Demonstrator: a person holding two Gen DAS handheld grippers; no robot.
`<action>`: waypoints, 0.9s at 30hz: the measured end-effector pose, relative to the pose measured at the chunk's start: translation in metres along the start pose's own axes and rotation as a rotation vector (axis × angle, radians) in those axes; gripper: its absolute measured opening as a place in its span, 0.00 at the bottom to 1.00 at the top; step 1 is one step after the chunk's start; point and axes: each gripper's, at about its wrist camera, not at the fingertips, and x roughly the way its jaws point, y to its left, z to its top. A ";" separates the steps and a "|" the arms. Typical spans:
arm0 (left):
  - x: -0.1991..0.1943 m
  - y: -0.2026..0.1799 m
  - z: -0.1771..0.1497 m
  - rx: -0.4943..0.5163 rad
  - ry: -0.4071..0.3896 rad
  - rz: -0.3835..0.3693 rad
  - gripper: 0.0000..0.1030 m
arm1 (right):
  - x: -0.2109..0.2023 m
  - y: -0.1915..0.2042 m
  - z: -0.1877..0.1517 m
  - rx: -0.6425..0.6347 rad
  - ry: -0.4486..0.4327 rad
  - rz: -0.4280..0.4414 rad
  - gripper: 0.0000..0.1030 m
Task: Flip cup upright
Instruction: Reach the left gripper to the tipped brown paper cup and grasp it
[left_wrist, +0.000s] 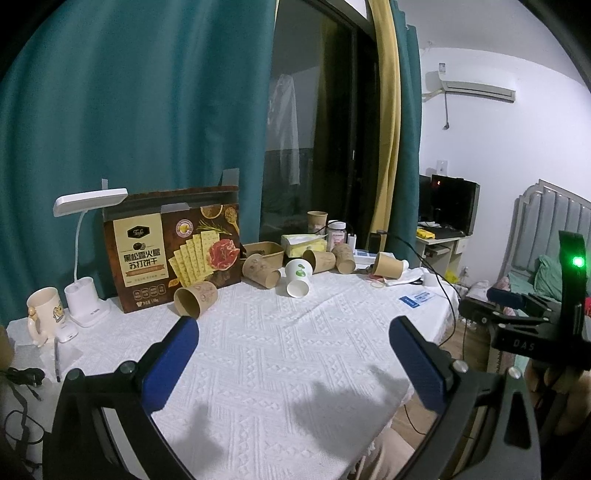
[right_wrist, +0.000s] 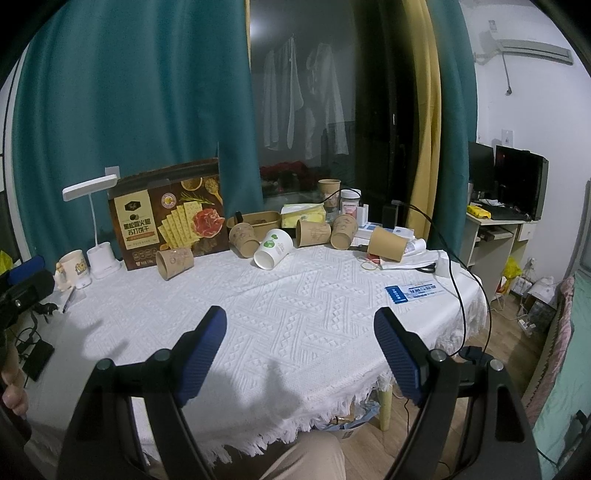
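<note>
Above tablecloth (right_wrist: 295, 306): left gripper (left_wrist: 293, 328), right gripper (right_wrist: 300, 319) both spread wide, empty. Pre-reach step; next, approach tipped white paper cup (right_wrist: 273, 248), grasp its side.

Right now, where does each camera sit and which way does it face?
Left wrist: rides on the left gripper, above the near table edge, facing the tipped cups and curtain; the right gripper shows at far right.
Right wrist: rides on the right gripper, facing likewise; the person's knee shows below.
Shared: white cup, cracker box, white tablecloth.
</note>
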 end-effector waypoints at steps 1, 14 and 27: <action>0.001 0.000 0.001 0.002 0.000 0.001 1.00 | 0.000 0.000 0.000 0.001 0.000 0.000 0.78; 0.075 -0.004 -0.010 0.016 0.123 0.004 1.00 | 0.049 -0.034 -0.001 0.063 0.047 0.002 0.78; 0.269 -0.075 0.003 0.199 0.493 -0.155 1.00 | 0.198 -0.162 0.023 0.185 0.175 -0.080 0.78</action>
